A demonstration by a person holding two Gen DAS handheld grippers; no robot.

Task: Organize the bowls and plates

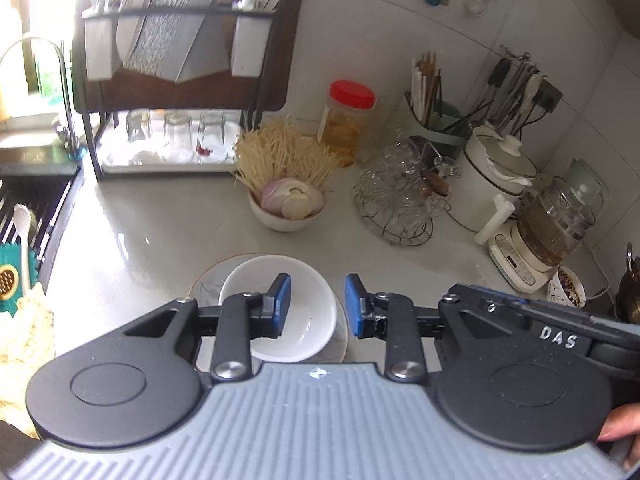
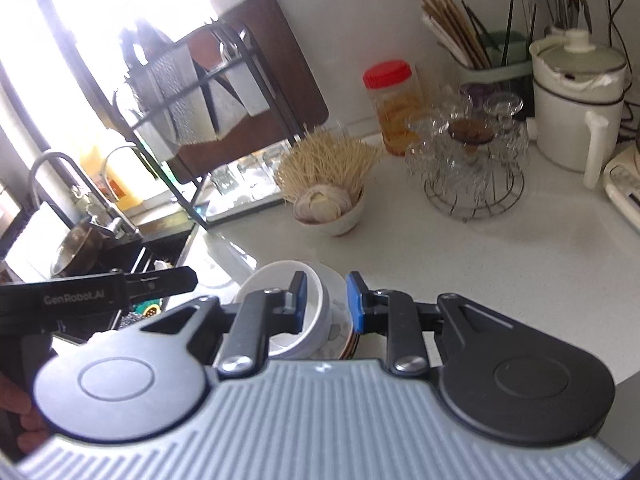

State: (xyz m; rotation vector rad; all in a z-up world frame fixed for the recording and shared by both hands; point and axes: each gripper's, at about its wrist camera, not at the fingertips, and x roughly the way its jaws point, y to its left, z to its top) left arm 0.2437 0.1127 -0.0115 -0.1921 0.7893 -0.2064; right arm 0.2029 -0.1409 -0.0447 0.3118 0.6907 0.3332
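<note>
White bowl (image 1: 280,308): empty, seated on a plate (image 1: 208,284) with a thin dark rim; the pair rests on the grey tabletop (image 1: 160,232) near its front edge, beside the sink (image 1: 36,200) at the left end.

Left tool (image 1: 318,304): above the bowl, blue pads (image 1: 282,300) set narrowly apart, nothing between them, clear of the bowl.

Right tool (image 2: 326,304): above the same stack, pads narrowly apart, empty.

Small bowl (image 1: 286,210): mid-tabletop, holding sliced onion and a bundle of pale thin sticks.

Wire basket (image 1: 400,196): just right of it, piled with clear glasses.

Red-lidded jar (image 1: 348,120): toward the back edge.

Dish rack (image 1: 176,80): back left, upturned glasses on its tray.

White pot (image 1: 492,176) and glass kettle (image 1: 556,224): right end.
</note>
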